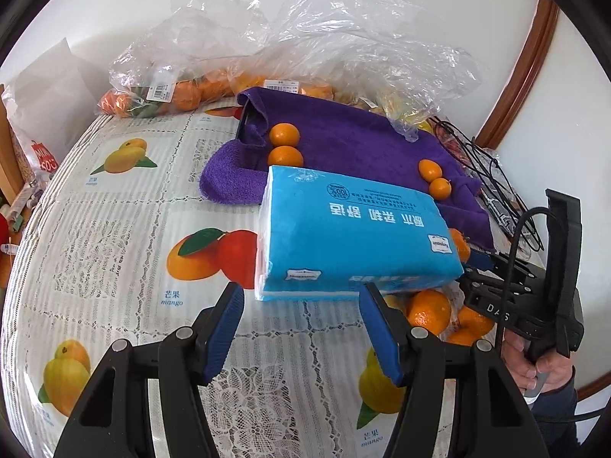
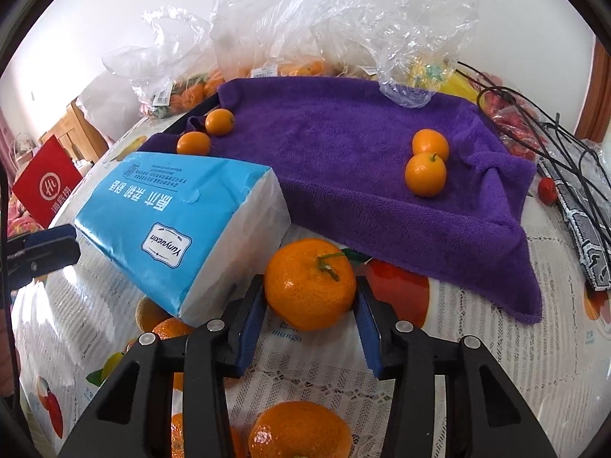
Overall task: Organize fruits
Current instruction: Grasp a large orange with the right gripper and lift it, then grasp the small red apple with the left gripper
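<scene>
My right tongs (image 2: pixel 310 301) sit around a mandarin (image 2: pixel 309 283) on the tabletop (image 2: pixel 477 343), just in front of the purple towel (image 2: pixel 343 175). Both blue pads flank the fruit; the R pad (image 2: pixel 367 328) looks to be touching its skin, the L pad looks to meet the rind too, so I read this as a grasp on the mandarin — fruit is at tabletop level, stem up.

My left tongs (image 1: pixel 301 305) are released, jaws apart w/ nothing between them, hovering over the fruit-print cloth just short of the blue tissue pack (image 1: pixel 355 229). The pack lies w/ its far end propped on the towel edge.

Fruit positions:
- Two small oranges (image 2: pixel 427 164) on the towel, R side, touching each other.
- Two more (image 2: pixel 208 131) at the towel's L rear corner, near each other.
- Loose mandarins (image 2: pixel 299 431) on the tabletop close under my right tongs, beside the near end of the tissue pack.
- Bagged oranges (image 1: pixel 183 95) in clear plastic bags (image 1: pixel 305 30) behind the towel, by the wall.

Other items: black cables (image 2: pixel 553 145) and a small red fruit (image 2: pixel 547 190) to the R of the towel; a red-label bag (image 2: pixel 47 183) at far L. In the left view, a hand (image 1: pixel 534 362) grips the right tool's handle.
</scene>
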`<state>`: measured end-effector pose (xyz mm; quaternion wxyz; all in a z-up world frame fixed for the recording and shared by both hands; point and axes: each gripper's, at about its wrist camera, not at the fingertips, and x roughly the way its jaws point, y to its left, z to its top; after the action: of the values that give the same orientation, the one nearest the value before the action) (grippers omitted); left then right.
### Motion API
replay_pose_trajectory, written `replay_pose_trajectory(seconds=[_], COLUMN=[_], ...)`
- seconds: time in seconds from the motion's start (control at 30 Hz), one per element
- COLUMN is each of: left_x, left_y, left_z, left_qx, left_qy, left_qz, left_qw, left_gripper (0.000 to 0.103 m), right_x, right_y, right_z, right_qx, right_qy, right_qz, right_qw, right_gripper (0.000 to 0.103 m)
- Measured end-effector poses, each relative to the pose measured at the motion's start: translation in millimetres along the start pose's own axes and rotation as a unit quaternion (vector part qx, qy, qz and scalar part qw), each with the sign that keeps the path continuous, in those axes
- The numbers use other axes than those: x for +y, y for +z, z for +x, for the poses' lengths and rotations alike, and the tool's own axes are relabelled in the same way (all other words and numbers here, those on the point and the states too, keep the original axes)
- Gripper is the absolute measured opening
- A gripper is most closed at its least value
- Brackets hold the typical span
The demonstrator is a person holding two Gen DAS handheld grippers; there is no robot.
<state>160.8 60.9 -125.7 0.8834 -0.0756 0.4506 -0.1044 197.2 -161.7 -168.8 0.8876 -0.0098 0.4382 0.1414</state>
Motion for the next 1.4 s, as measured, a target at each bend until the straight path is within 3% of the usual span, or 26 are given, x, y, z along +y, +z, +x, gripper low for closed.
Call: replay_pose_trajectory(seconds=[0.23, 0.3, 0.53, 0.63, 0.9, 1.13, 1.4], left_x=[-21.7, -23.7, 7.1, 5.5, -19.8, -43.3, -49.5], left_y=[-10.8, -10.0, 6.7, 10.3, 8.6, 13.6, 1.8], left_z=[2.1, 2.8, -7.0, -2.4, 18.1, 29.7, 26.4], left_qx=[0.007, -0.001, -0.025, -0.014, -0.008, 0.003, 0.019], left_qy=[-0.003, 0.014, 0.025, -0.004, 0.006, -0.036, -0.029], left_qz=[0.024, 0.028, -0.025, -0.014, 0.024, 0.027, 0.034], left_qw=[0.9997, 0.9995, 0.9991, 0.9998, 0.9997, 0.9990, 0.9988], left_gripper=[0.061, 0.061, 0.059, 0.059, 0.062, 0.063, 0.062], right_x=[-13.8, -18.3, -40.3, -48.6, -61.7, -66.2, -67.1], right_y=[-6.8, -10.5, -29.6, -34.9, -44.2, -48.9, -53.1], right_z=[-37.1, -47.0, -74.4, -76.5, -72.6, -72.7, -80.4], right_qx=[-0.032, -0.040, -0.047, -0.045, -0.032, -0.029, -0.035], right_qy=[-0.018, -0.028, -0.049, -0.052, -0.063, -0.068, -0.073], right_qz=[0.020, 0.024, 0.043, 0.054, 0.072, 0.087, 0.086], right_qw=[0.999, 0.999, 0.997, 0.996, 0.995, 0.993, 0.993], right_gripper=[0.045, 0.045, 0.045, 0.045, 0.045, 0.045, 0.045])
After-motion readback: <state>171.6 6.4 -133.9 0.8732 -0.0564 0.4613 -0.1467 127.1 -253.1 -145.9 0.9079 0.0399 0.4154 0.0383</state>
